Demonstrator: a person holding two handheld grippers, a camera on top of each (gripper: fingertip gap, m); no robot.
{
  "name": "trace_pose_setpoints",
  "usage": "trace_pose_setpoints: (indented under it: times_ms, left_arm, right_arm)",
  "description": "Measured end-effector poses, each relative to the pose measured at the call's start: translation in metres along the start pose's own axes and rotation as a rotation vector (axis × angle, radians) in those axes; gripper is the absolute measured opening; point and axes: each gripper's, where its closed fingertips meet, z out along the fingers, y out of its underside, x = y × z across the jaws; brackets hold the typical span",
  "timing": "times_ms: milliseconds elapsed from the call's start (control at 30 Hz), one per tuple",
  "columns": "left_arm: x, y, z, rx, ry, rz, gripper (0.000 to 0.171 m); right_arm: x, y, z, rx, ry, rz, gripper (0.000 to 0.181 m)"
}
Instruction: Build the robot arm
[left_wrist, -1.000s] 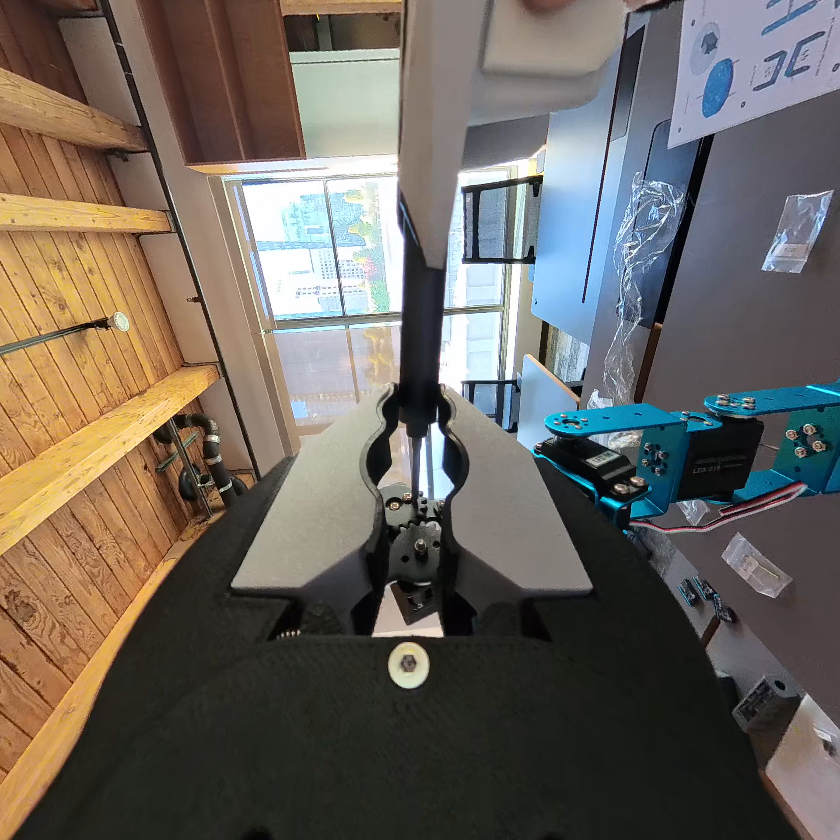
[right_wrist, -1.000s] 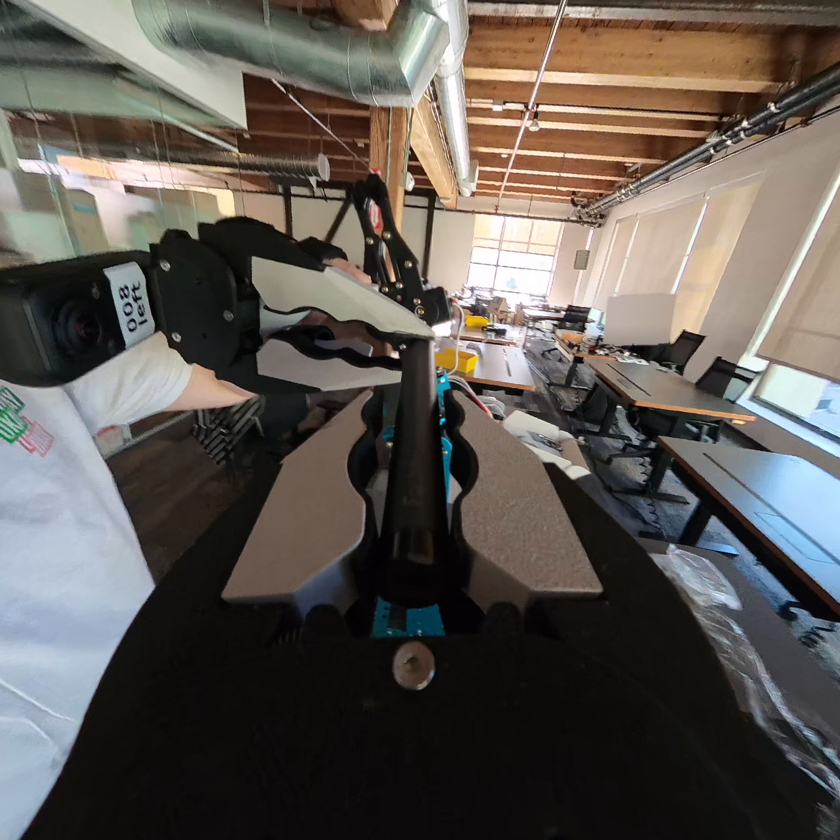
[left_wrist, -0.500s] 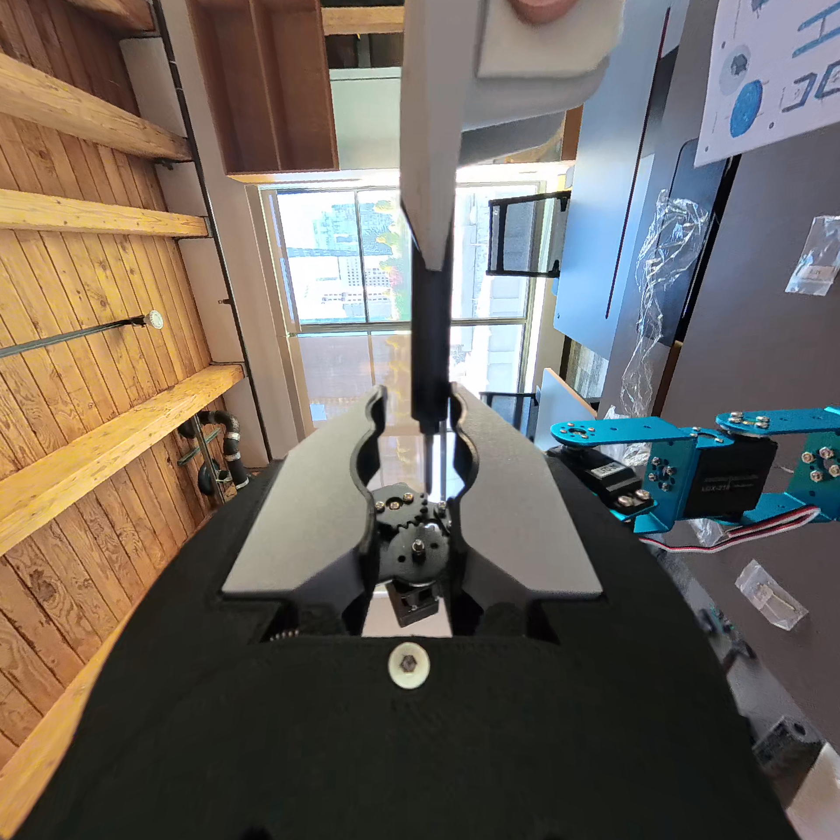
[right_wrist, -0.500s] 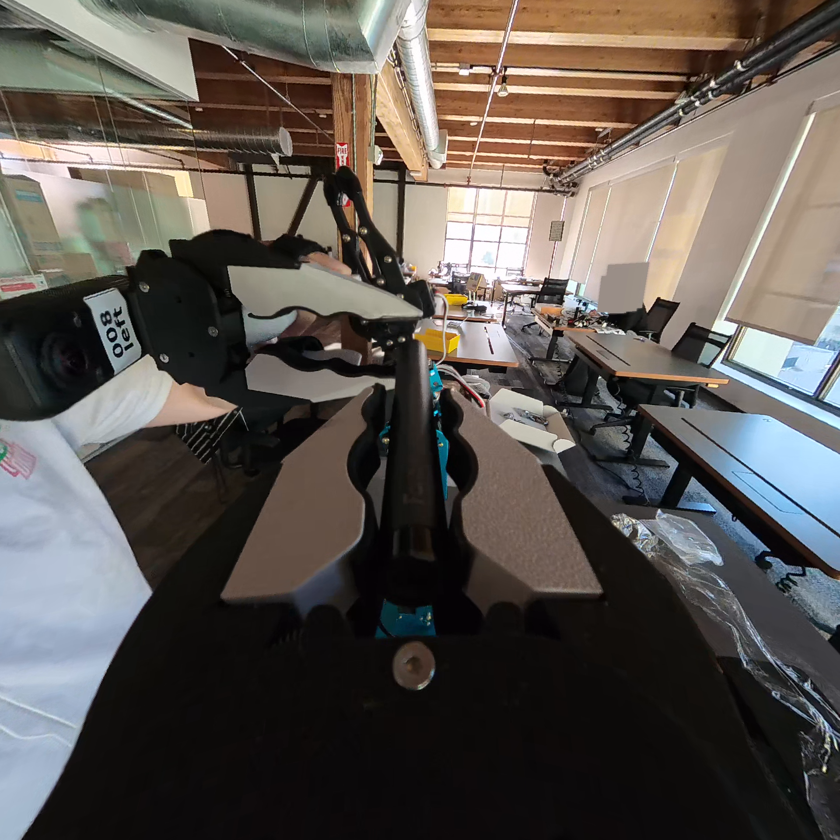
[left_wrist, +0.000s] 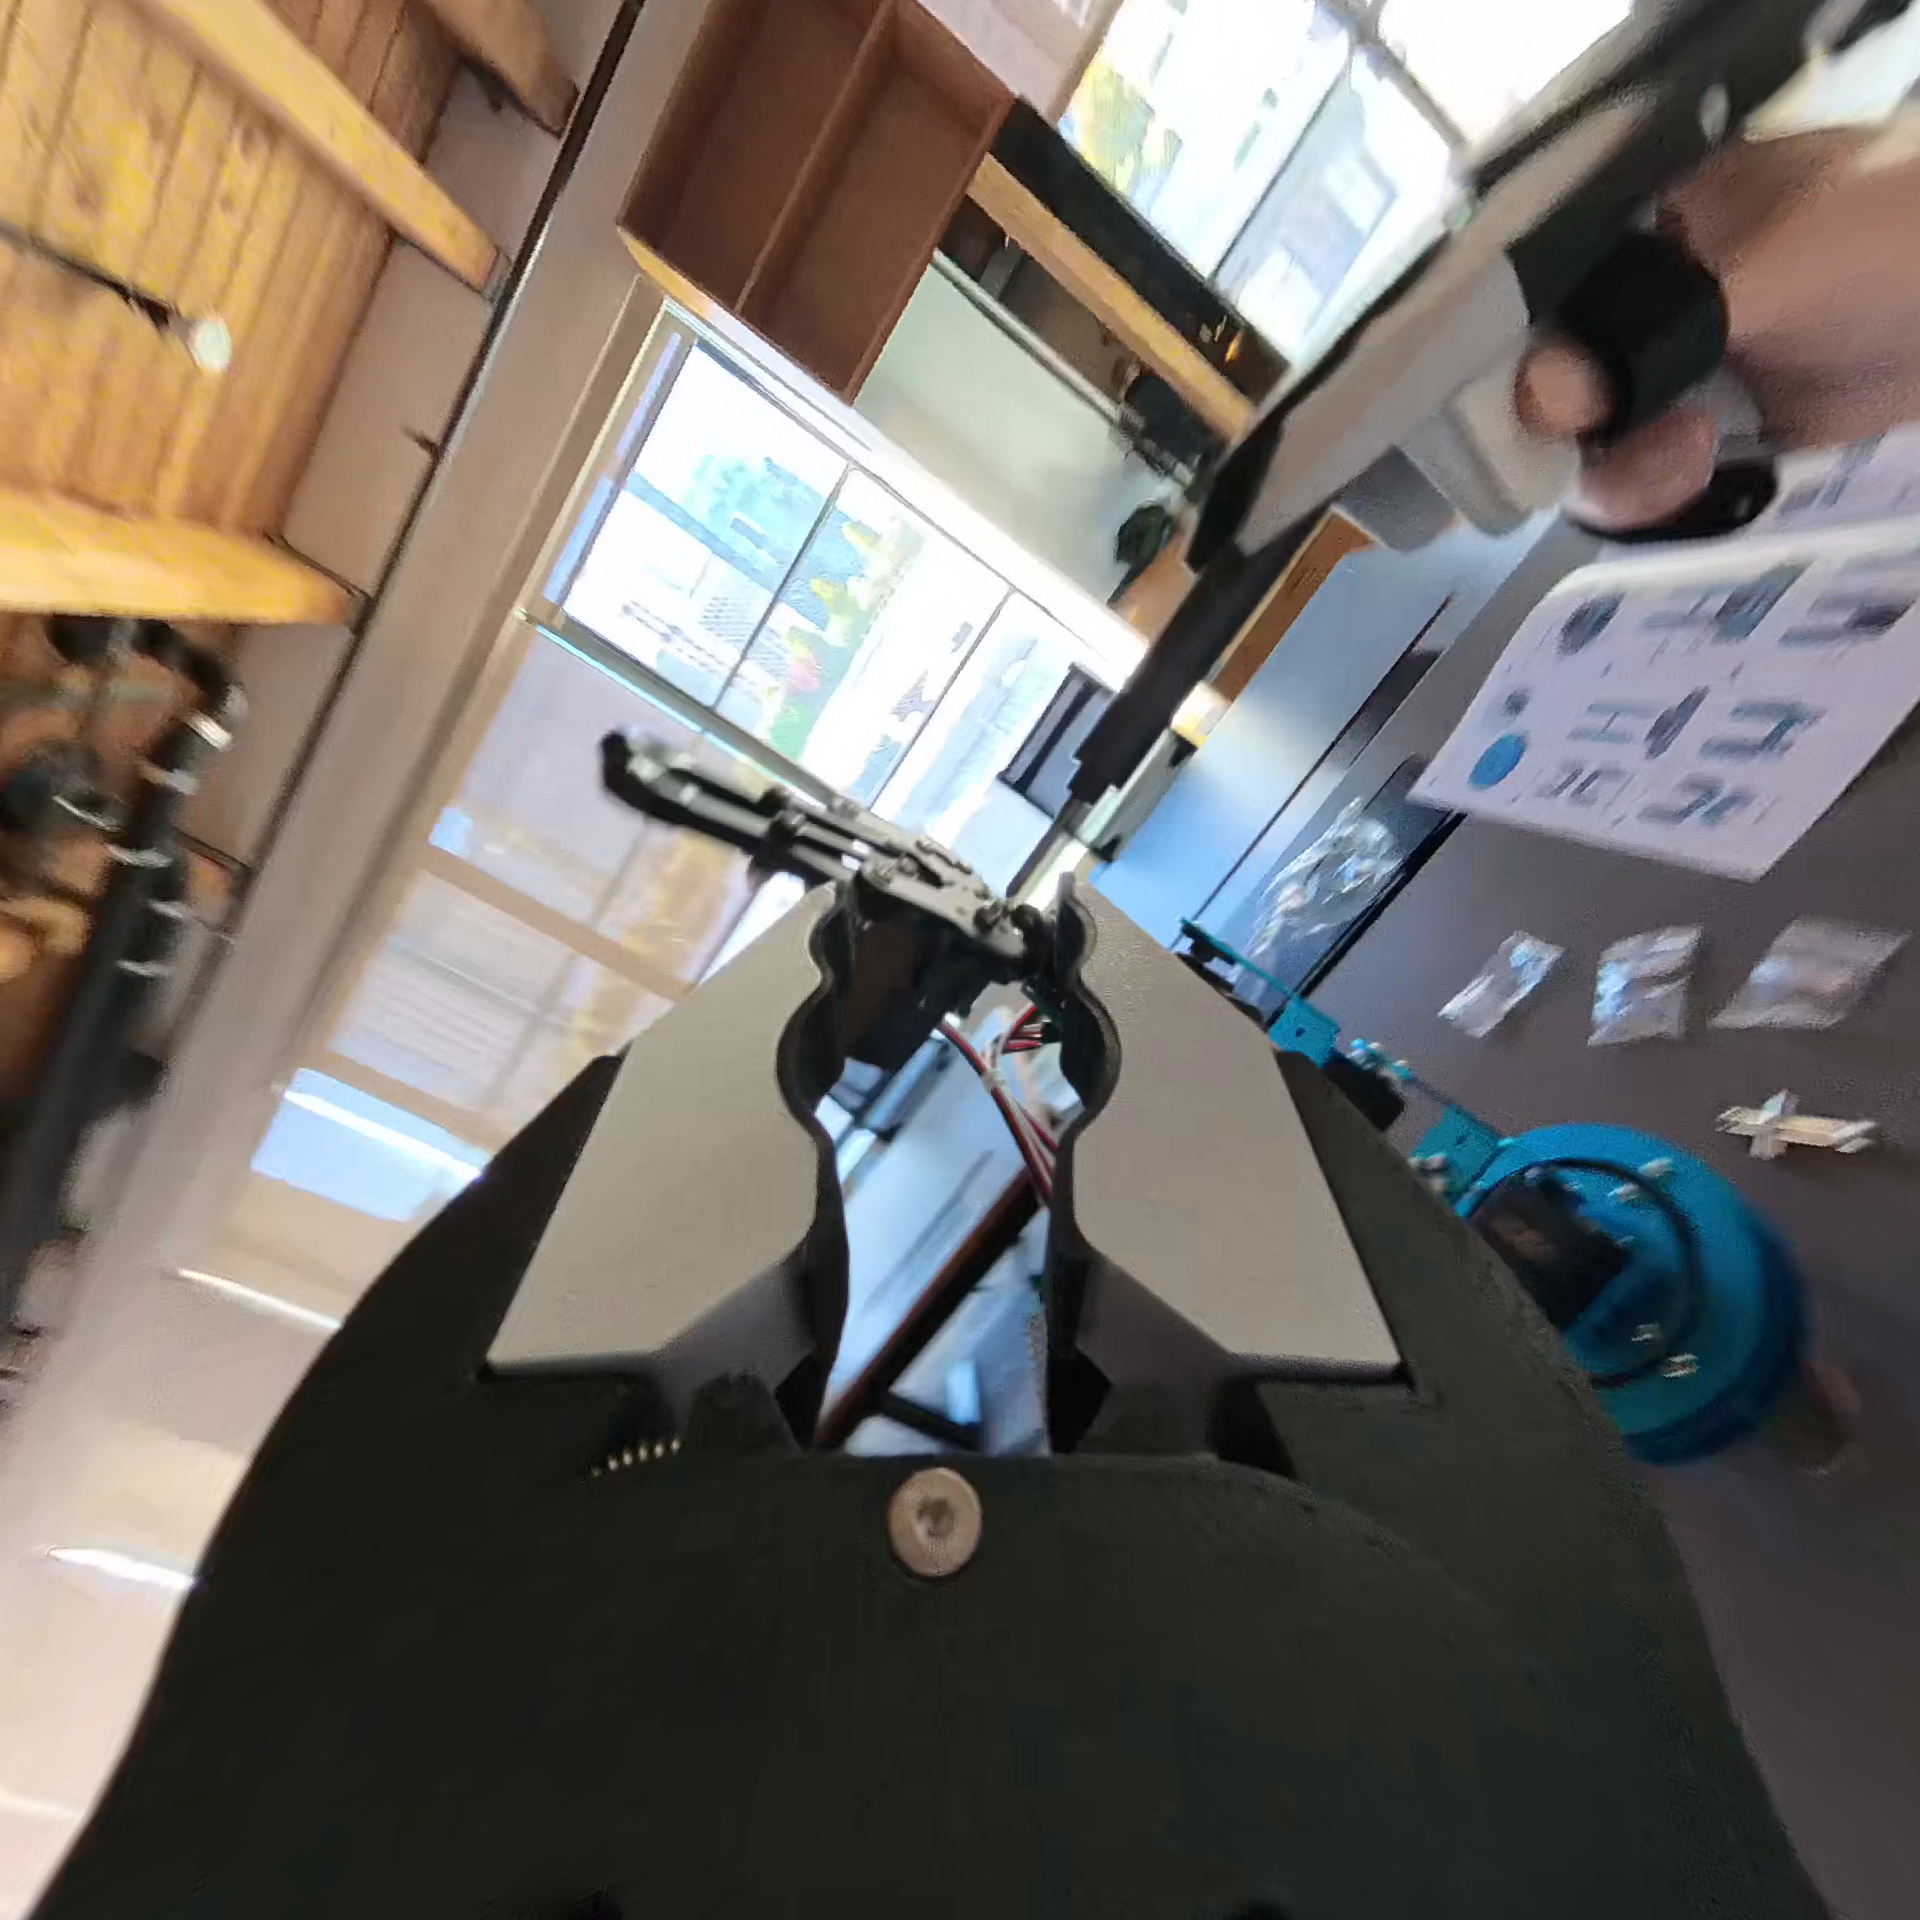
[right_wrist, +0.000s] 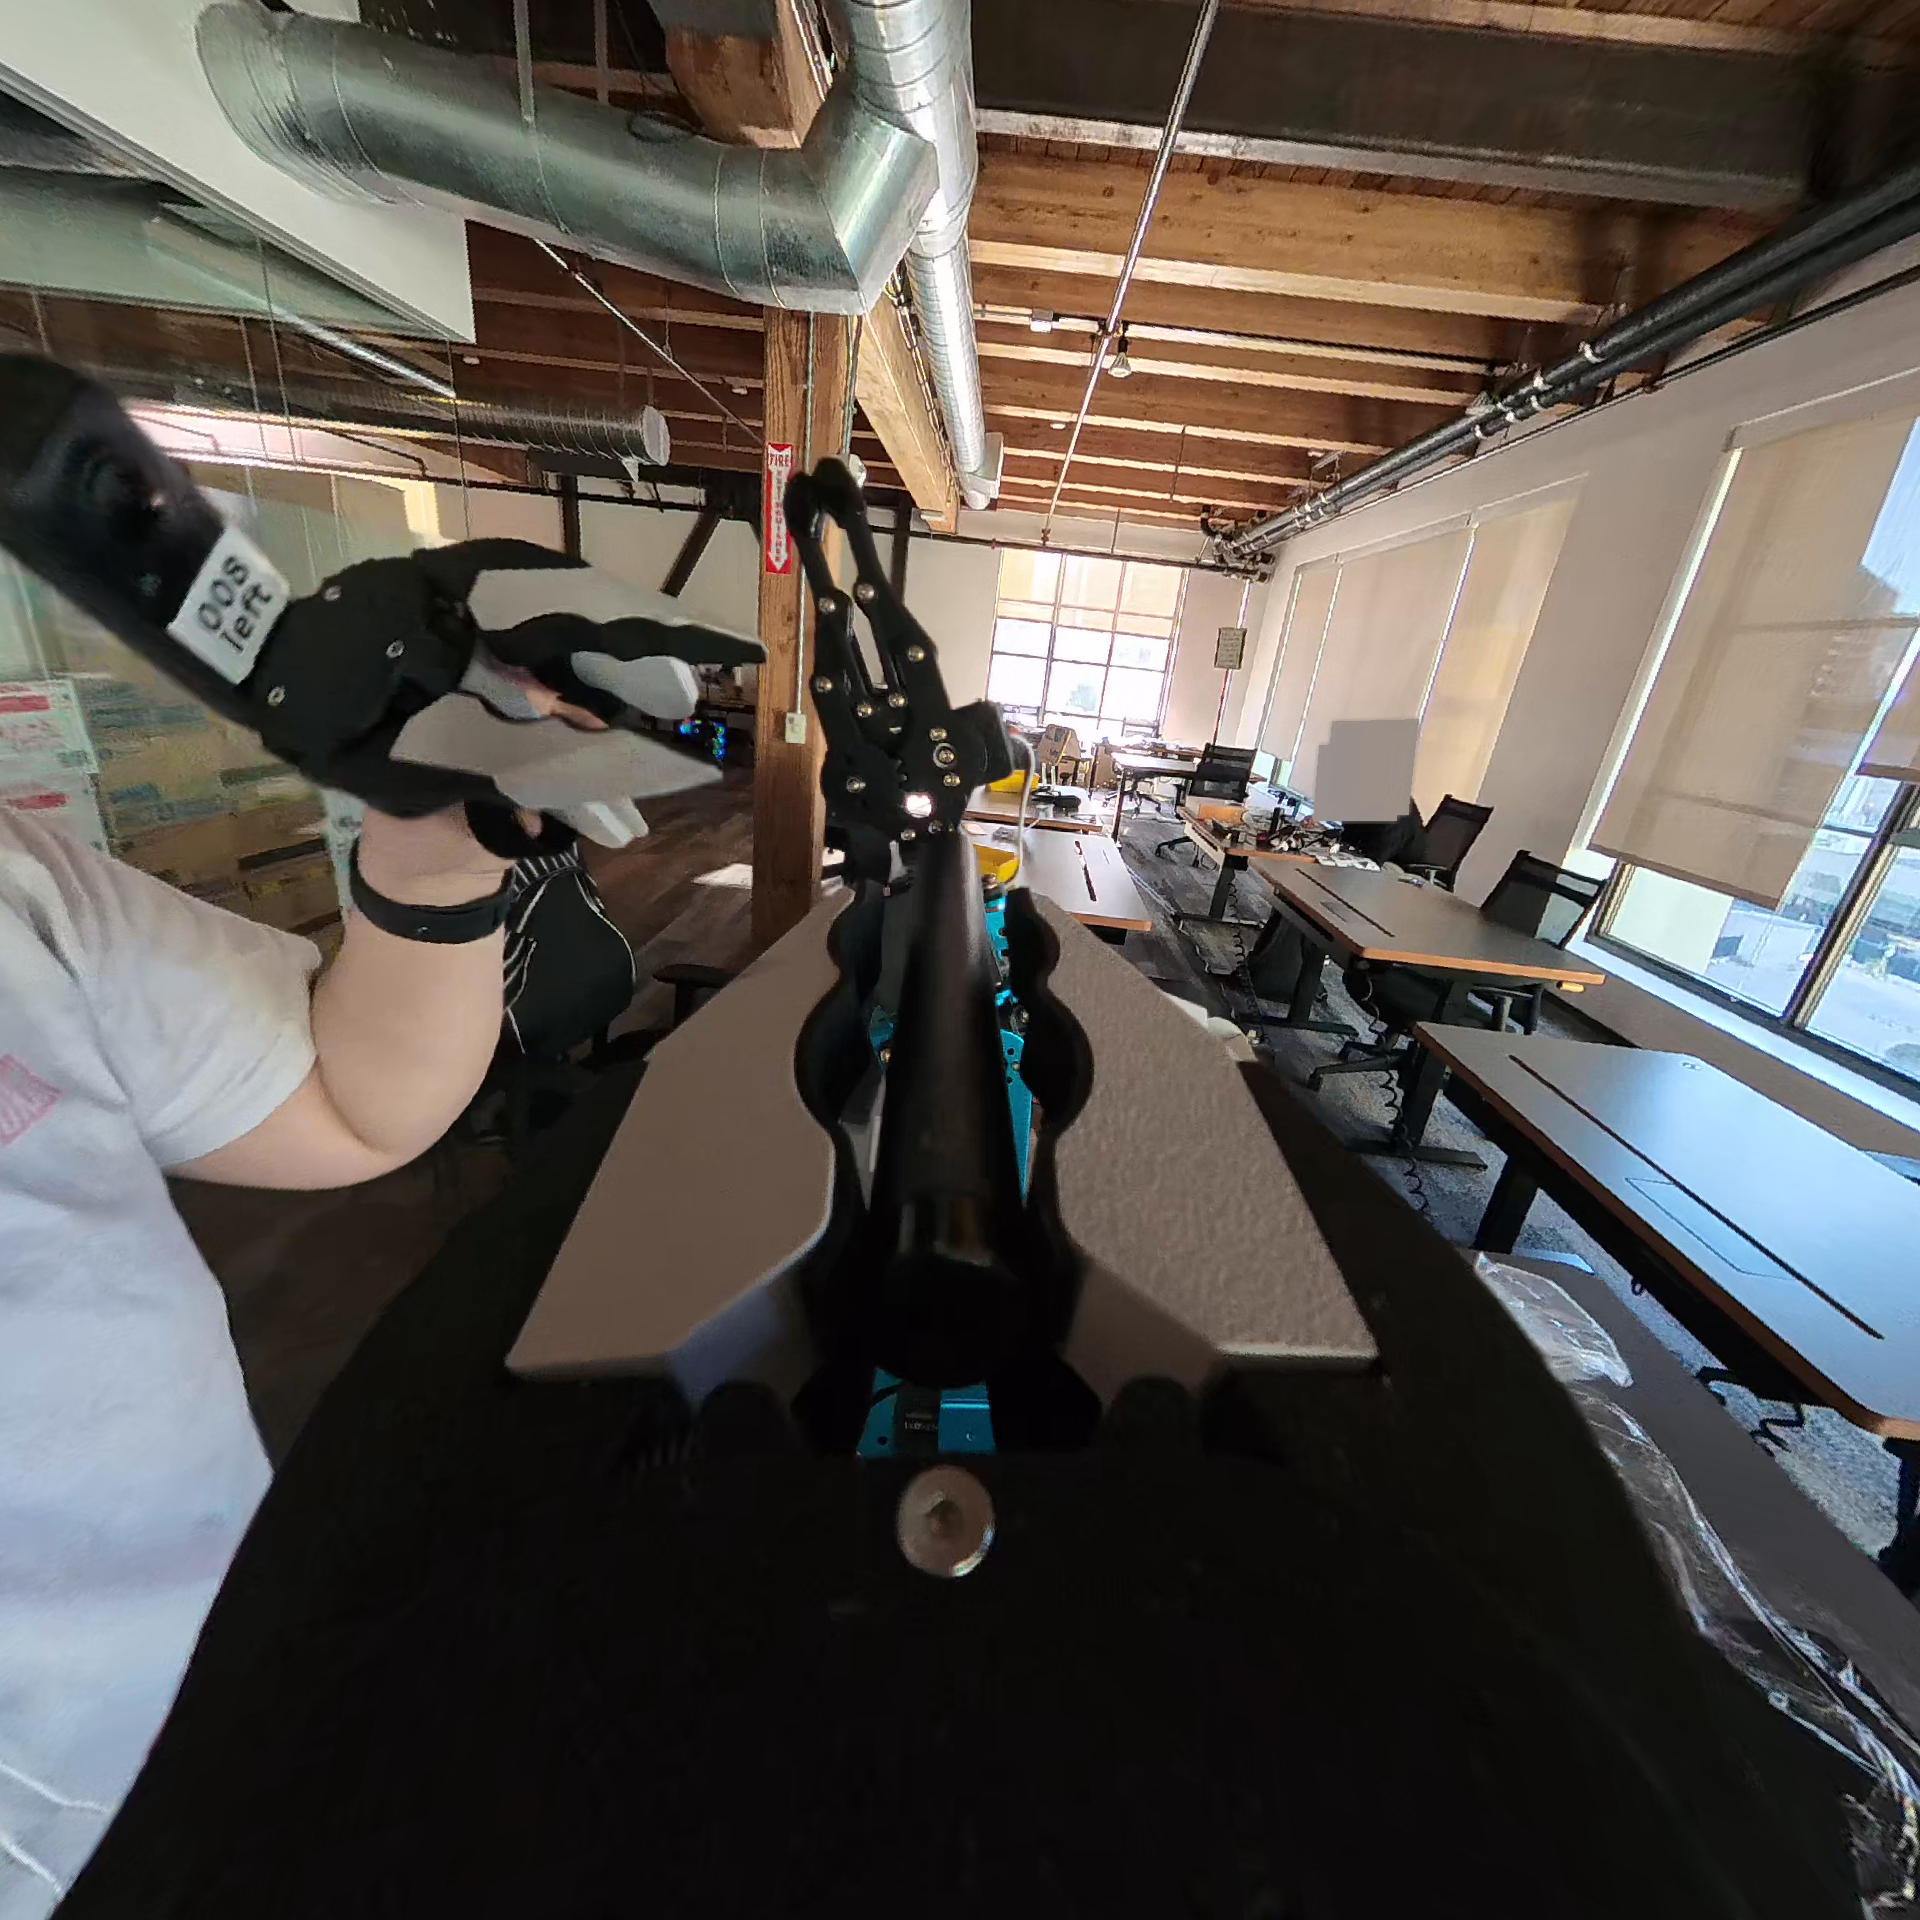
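Observation:
My right gripper (right_wrist: 940, 914) is shut on a black screwdriver (right_wrist: 940, 1091). Its tip meets the joint of a small black robot claw (right_wrist: 873, 686), which stands upright on a blue robot arm (right_wrist: 925, 1418). My left gripper (left_wrist: 951, 914) is open and empty, with the claw (left_wrist: 790, 821) just beyond its fingertips. In the right wrist view the left gripper (right_wrist: 738, 712) hangs to the left of the claw, apart from it. In the left wrist view the right gripper (left_wrist: 1236, 509) comes in from the top right with the screwdriver (left_wrist: 1153, 686). The arm's blue round base (left_wrist: 1621, 1278) is at the right.
A printed paper sheet (left_wrist: 1683, 717) and small plastic bags (left_wrist: 1652, 982) lie on the dark tabletop. A person's arm (right_wrist: 343, 1049) holds the left gripper. A wooden post (right_wrist: 790, 582) stands behind, office tables (right_wrist: 1714, 1164) at the right, and crumpled plastic wrap (right_wrist: 1714, 1538) near the right edge. My hands' fingertips stand some 11 centimeters from each other. Both grippers' tips are roughly 30 centimeters from the arm's blue round base (left_wrist: 1621, 1278).
My left gripper has opened, let go of the claw and swung away to the left. My right gripper still holds the screwdriver against the claw.

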Motion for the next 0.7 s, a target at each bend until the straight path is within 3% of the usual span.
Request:
trace_pose_setpoints:
  times_ms: [100,200,333,700]
  left_arm:
    - [-0.02,0.004,-0.007,0.064,0.013,-0.211,0.036]
    - [-0.026,0.012,-0.004,0.07,0.038,-0.318,0.041]
    - [-0.024,0.023,0.011,0.064,0.064,-0.372,0.046]
    - [-0.015,0.015,0.024,0.137,0.271,-0.479,0.054]
  right_arm:
    - [-0.003,-0.003,-0.002,0.009,0.003,-0.022,0.023]
    - [-0.006,-0.004,-0.002,0.025,0.002,-0.032,0.024]
    - [-0.006,0.001,0.001,0.006,0.009,-0.056,0.024]
    - [-0.008,-0.005,0.002,0.033,-0.004,-0.074,0.024]
